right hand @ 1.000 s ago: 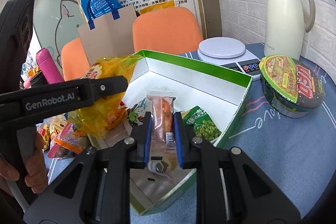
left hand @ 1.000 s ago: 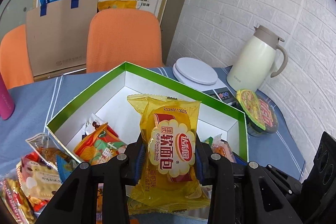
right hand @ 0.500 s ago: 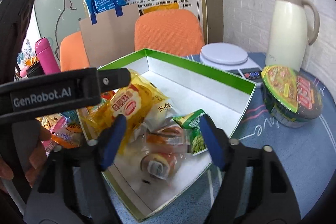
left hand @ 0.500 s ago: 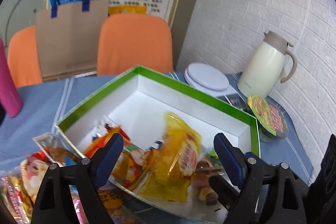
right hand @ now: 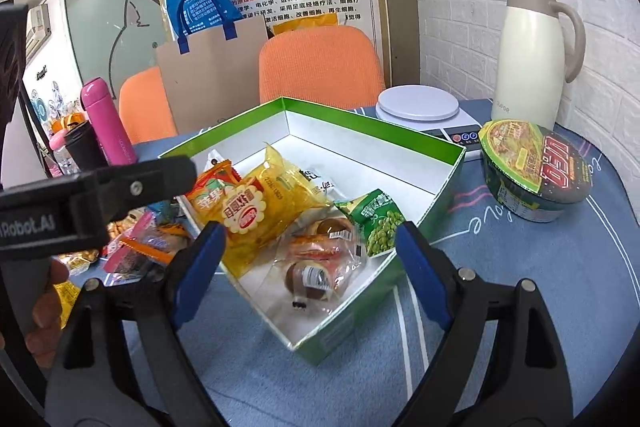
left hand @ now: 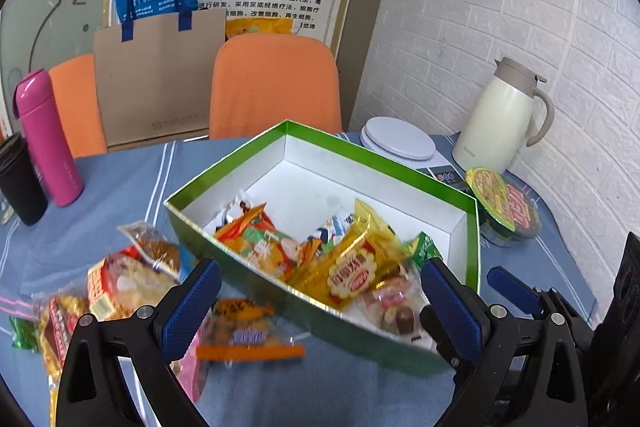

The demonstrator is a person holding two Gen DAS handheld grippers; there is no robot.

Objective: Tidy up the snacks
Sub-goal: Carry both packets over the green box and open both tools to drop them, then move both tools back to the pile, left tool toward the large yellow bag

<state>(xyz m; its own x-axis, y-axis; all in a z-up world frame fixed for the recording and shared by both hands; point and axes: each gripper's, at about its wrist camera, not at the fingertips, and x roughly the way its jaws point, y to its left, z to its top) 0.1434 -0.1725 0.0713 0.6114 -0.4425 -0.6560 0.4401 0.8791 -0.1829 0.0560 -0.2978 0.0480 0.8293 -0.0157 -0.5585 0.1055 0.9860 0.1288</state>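
Both claws, left claw [left hand: 316,301] and right claw [right hand: 310,267], hang spread and empty over the near end of the green box [left hand: 472,227]. The yellow bread packet [right hand: 260,211] lies inside. Next, likely drop the left claw over a loose snack packet [left hand: 244,333] on the worktop [left hand: 120,195], pinching its middle.

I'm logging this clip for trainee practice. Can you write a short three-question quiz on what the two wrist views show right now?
1. True or false: the yellow bread packet lies inside the green box.
2. Which is open: A left gripper only, B right gripper only, C both?
3. What stands between the kitchen scale and the wall?

Key: 1 true. 2 C. 3 The cream thermos jug.
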